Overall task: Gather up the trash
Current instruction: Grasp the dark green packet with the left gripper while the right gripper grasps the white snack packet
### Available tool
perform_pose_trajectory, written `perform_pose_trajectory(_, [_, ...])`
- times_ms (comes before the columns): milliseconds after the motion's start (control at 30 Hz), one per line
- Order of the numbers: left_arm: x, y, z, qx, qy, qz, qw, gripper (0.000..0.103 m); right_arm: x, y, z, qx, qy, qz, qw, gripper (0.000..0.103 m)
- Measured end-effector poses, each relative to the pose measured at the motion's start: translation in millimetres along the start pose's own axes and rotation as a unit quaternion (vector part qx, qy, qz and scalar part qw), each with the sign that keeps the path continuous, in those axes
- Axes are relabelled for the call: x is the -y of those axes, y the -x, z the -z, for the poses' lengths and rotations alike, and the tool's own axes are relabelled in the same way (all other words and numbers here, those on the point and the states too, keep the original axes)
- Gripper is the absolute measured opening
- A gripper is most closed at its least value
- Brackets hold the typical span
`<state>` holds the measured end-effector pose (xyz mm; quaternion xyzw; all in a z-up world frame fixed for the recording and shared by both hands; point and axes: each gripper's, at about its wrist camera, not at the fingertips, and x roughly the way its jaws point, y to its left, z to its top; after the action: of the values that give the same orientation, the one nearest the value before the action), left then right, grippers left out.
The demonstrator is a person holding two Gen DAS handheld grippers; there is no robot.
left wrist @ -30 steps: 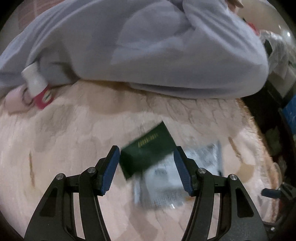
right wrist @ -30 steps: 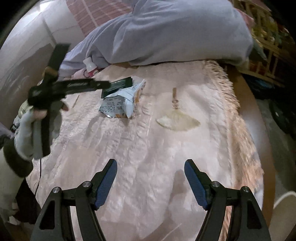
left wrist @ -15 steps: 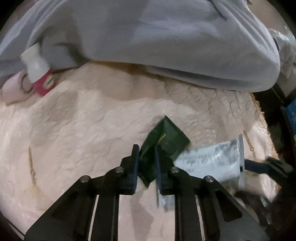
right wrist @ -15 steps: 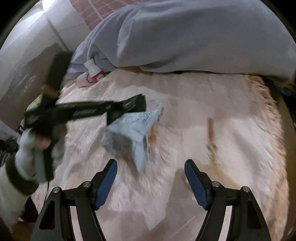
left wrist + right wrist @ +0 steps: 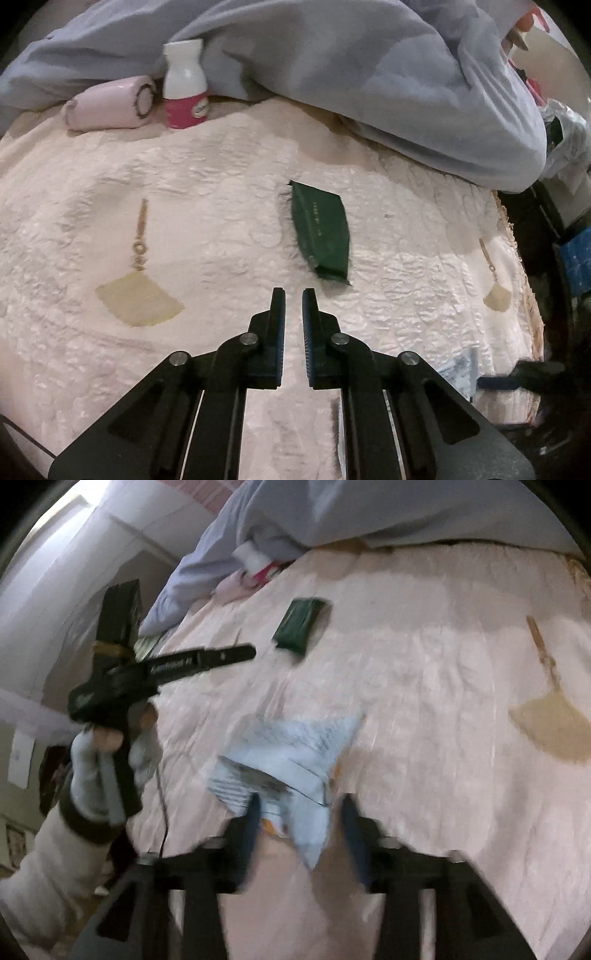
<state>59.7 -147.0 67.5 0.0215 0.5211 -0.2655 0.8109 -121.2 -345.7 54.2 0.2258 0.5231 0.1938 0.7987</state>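
Left gripper (image 5: 293, 295) had its jaws together on nothing, green packet (image 5: 321, 232) lying just ahead on the bed (image 5: 203, 221); right gripper (image 5: 301, 805) jaws were closing around the white wrapper (image 5: 291, 753), seemingly not yet pinching

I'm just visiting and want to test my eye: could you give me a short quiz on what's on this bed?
1. True or false: the left hand-held gripper holds the flat dark green packet.
2. Which stands upright: A the white bottle with pink label, B the pink roll?
3. What lies between the closing right hand-held gripper jaws?

Key: 1 false, shut and empty. 2 A. 3 The crumpled pale blue wrapper.
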Motion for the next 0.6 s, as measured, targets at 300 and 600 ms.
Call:
perform_pose_trajectory(300, [-12,23,19,0.012,0.005,-0.005,0.9999,0.008,-65,8,-18,0.009,0.221,0.113,0.969,0.081])
perform_pose_trajectory(600, [-22,21,25,0.005,0.005,-0.003,1.0000,0.031,-66,-75,-39,-0.116,0.319,0.139,0.930,0.081])
